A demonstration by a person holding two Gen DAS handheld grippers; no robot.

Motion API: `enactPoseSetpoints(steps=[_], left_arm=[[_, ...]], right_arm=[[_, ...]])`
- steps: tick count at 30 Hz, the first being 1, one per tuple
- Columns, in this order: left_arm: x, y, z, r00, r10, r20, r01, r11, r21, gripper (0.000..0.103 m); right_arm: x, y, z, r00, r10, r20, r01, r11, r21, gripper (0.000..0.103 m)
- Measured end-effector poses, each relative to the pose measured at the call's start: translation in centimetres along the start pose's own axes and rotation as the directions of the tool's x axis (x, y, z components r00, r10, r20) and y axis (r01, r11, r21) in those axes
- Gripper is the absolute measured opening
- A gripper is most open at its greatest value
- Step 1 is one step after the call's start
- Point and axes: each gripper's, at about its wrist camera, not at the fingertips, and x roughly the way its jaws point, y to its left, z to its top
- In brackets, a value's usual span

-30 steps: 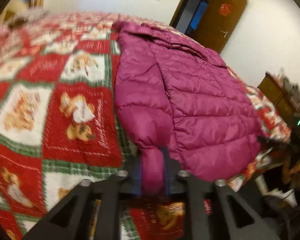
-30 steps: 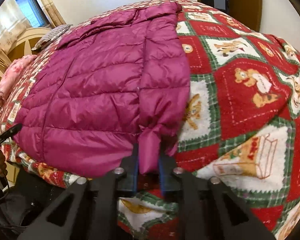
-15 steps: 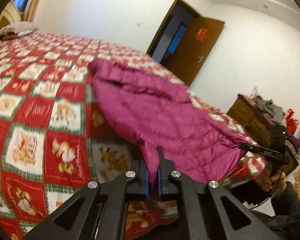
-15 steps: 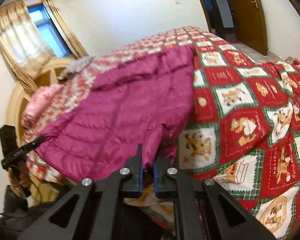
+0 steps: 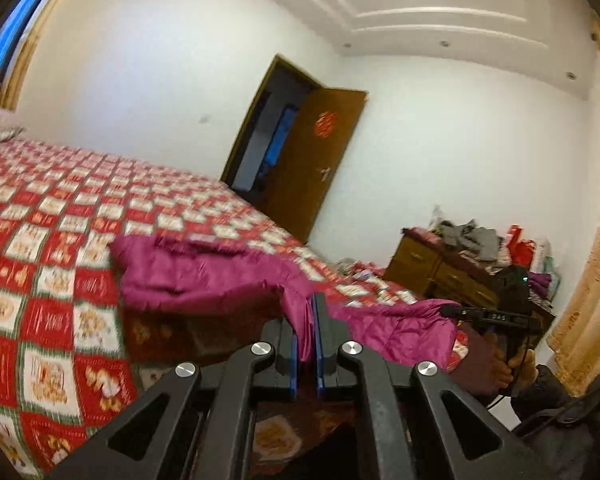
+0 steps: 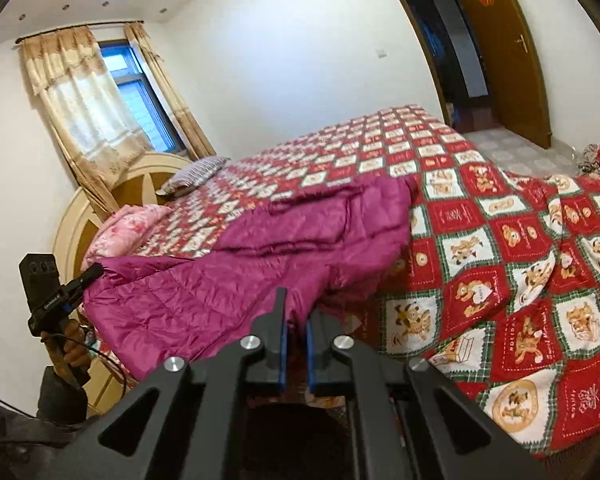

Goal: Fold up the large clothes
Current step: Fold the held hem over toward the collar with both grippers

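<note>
A magenta quilted puffer jacket (image 5: 204, 276) lies on a bed with a red, white and green bear-patterned quilt (image 5: 40, 280). My left gripper (image 5: 307, 320) is shut on a bottom corner of the jacket and holds it lifted above the bed edge. In the right wrist view the jacket (image 6: 300, 236) stretches from the near hem up to the quilt (image 6: 520, 280). My right gripper (image 6: 296, 320) is shut on the other bottom corner, also lifted. The near hem hangs between the two grippers, the far part rests on the bed.
A wooden dresser (image 5: 440, 272) piled with clothes stands right of the bed. An open brown door (image 5: 312, 168) is behind the bed. A headboard (image 6: 112, 208), pillows (image 6: 128, 224) and a curtained window (image 6: 112, 104) are at the left in the right wrist view.
Both grippers have lifted the jacket's bottom corners up and back from the bed. The near half of the jacket has risen off the quilt, and both cameras now look higher into the room.
</note>
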Motion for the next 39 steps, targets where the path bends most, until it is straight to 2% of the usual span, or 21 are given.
enactPoseSetpoints(steps=[3, 5, 8, 11, 17, 20, 22, 29, 32, 34, 36, 38, 39], left_arm=[[-1.0, -1.3, 1.2, 0.998, -0.037, 0.052, 0.036, 0.999, 0.015, 0.005], [-1.1, -1.4, 2.0, 0.997, -0.029, 0.070, 0.028, 1.000, 0.012, 0.005], [-0.1, -0.4, 3.6, 0.997, 0.046, 0.065, -0.045, 0.999, -0.022, 0.005], [1.5, 1.8, 5.1, 0.988, 0.145, 0.046, -0.141, 0.988, -0.070, 0.005], [5.9, 7.5, 7.7, 0.953, 0.302, -0.007, -0.299, 0.941, -0.156, 0.005], [8.8, 10.1, 8.6, 0.922, 0.385, -0.050, -0.388, 0.908, -0.157, 0.005], [11.6, 12.4, 8.9, 0.889, 0.450, -0.085, -0.458, 0.876, -0.148, 0.005], [18.8, 20.9, 7.5, 0.815, 0.524, -0.248, -0.576, 0.777, -0.254, 0.005], [21.8, 23.3, 6.6, 0.773, 0.559, -0.300, -0.629, 0.739, -0.241, 0.005], [24.0, 24.5, 5.6, 0.724, 0.604, -0.333, -0.679, 0.710, -0.188, 0.006], [25.7, 25.5, 4.6, 0.692, 0.622, -0.367, -0.706, 0.689, -0.163, 0.006], [26.5, 26.5, 3.5, 0.681, 0.618, -0.393, -0.712, 0.684, -0.158, 0.007], [26.9, 27.1, 2.7, 0.684, 0.608, -0.403, -0.708, 0.687, -0.165, 0.008]], right_arm=[[-1.8, 0.4, 0.8, 0.998, 0.010, 0.056, -0.009, 1.000, -0.009, 0.010], [-2.7, 0.5, 1.9, 0.995, 0.007, 0.100, -0.006, 1.000, -0.009, 0.010], [-2.4, 0.3, 4.3, 0.991, -0.022, 0.135, 0.027, 0.999, -0.029, 0.010], [-0.2, -0.4, 7.1, 0.988, -0.048, 0.143, 0.052, 0.998, -0.020, 0.009], [7.2, -2.4, 13.6, 0.980, -0.118, 0.158, 0.116, 0.993, 0.025, 0.009], [11.9, -3.2, 15.9, 0.974, -0.178, 0.141, 0.176, 0.984, 0.029, 0.009], [14.5, -4.0, 16.7, 0.966, -0.225, 0.128, 0.223, 0.974, 0.026, 0.009], [25.1, -7.9, 16.9, 0.933, -0.359, 0.028, 0.358, 0.932, 0.055, 0.009], [28.8, -9.1, 16.0, 0.907, -0.422, -0.001, 0.422, 0.907, 0.024, 0.009], [30.8, -9.9, 15.3, 0.889, -0.458, -0.023, 0.458, 0.889, 0.011, 0.010], [32.6, -10.8, 14.4, 0.871, -0.489, -0.048, 0.490, 0.872, 0.009, 0.014], [34.0, -11.4, 13.3, 0.852, -0.520, -0.060, 0.520, 0.854, -0.003, 0.021], [34.6, -11.8, 12.8, 0.845, -0.531, -0.064, 0.531, 0.847, -0.007, 0.023]])
